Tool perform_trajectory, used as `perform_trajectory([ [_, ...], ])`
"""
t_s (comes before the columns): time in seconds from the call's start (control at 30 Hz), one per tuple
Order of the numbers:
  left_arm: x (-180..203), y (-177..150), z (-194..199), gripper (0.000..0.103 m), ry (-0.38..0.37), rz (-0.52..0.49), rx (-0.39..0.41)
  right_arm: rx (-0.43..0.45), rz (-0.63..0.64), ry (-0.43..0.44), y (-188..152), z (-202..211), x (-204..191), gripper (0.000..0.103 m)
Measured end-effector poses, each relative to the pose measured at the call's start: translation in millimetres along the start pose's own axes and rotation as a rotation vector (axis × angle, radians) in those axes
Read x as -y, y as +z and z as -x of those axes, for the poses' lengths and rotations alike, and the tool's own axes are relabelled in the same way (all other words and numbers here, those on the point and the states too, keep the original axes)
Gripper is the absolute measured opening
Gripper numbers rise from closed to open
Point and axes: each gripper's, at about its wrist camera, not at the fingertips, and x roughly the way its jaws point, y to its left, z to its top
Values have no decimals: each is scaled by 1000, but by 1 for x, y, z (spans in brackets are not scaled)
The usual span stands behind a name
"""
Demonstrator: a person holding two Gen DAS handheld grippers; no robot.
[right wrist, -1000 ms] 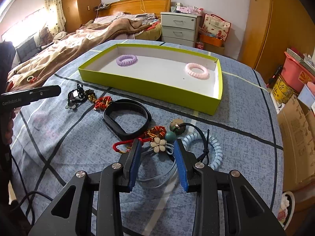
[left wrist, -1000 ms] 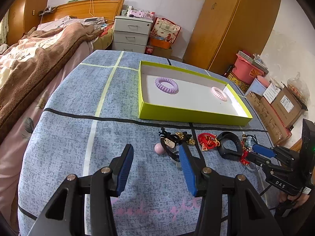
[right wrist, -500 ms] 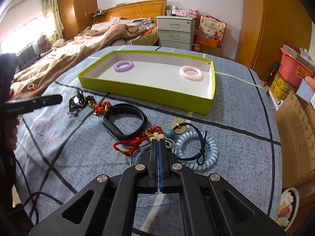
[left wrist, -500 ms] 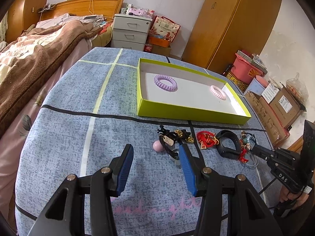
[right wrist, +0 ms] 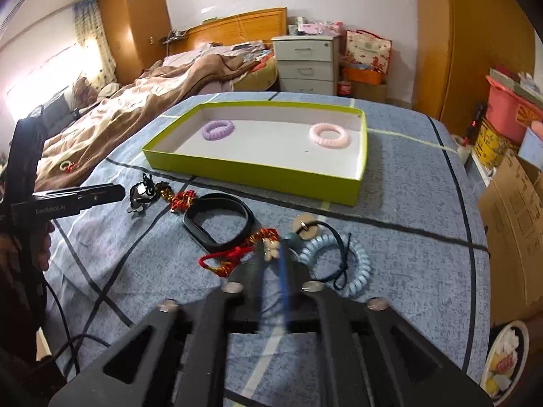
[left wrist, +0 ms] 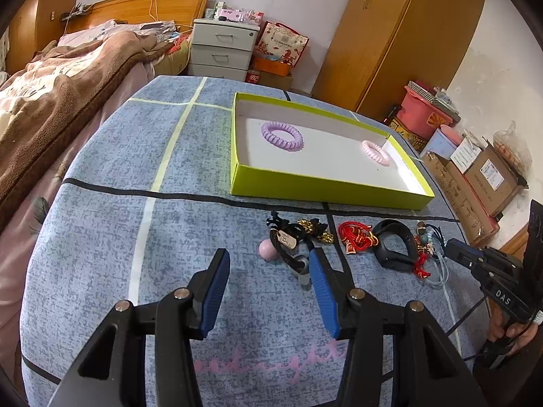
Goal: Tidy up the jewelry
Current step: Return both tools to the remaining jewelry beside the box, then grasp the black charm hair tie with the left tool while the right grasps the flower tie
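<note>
Left wrist view: the left tongs point(left wrist: 268, 271) hang wide apart and empty over the blue counter point(left wrist: 112, 237). At their one o'clock lies a black cord bracelet point(left wrist: 292, 240) beside a pink bead point(left wrist: 268, 249). A green tray point(left wrist: 325, 190) at twelve o'clock holds a purple coil tie point(left wrist: 281, 135) and a pink coil tie point(left wrist: 376, 152).

Right wrist view: the right tongs point(right wrist: 273, 254), blurred, have just been opening to a narrow gap. A flower charm point(right wrist: 270, 247) sits at the tips, apparently between them; whether the pads press it, I cannot tell. Red cord point(right wrist: 230, 257), a black band point(right wrist: 217, 220) and a blue coil tie point(right wrist: 336, 264) crowd around it. Lifting may drag tangled neighbours, or the small charm may slip free.
</note>
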Motion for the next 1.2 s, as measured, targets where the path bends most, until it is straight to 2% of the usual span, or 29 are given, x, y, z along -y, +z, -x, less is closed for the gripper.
perform_trajectory([
  [0.03, 0, 0, 0, 51, -3, 1, 0, -6, 13, 1, 1, -2, -2, 38],
  [0.07, -1, 0, -1, 51, -3, 3, -1, -15, 27, -3, 2, -5, -4, 43],
  [0.23, -1, 0, -2, 51, -5, 0, -6, -60, 59, -42, 4, -22, -9, 43],
  [0.33, -1, 0, -2, 51, -4, 2, -6, -67, 49, -36, 1, -25, -7, 43],
  [0.4, -1, 0, -3, 51, -5, 3, -9, -64, 54, -44, 0, -23, -8, 42],
  [0.47, -1, 0, -3, 51, -3, -1, -12, -64, 70, -45, -2, -23, -10, 30],
  [0.57, 0, 0, -4, 51, -3, -4, -13, -76, 97, -70, -3, -26, -15, 20],
  [0.8, 1, 0, -5, 51, 4, -5, -16, -94, 115, -71, -5, -27, -15, 20],
  [1.03, 1, 0, -5, 51, 6, -5, -18, -101, 79, -39, -4, -29, -8, 21],
  [1.07, 1, 0, -4, 51, 4, -6, -18, -101, 82, -41, -4, -29, -8, 17],
  [1.2, 2, 0, -4, 51, -1, -8, -18, -98, 99, -60, -4, -27, -10, 17],
])
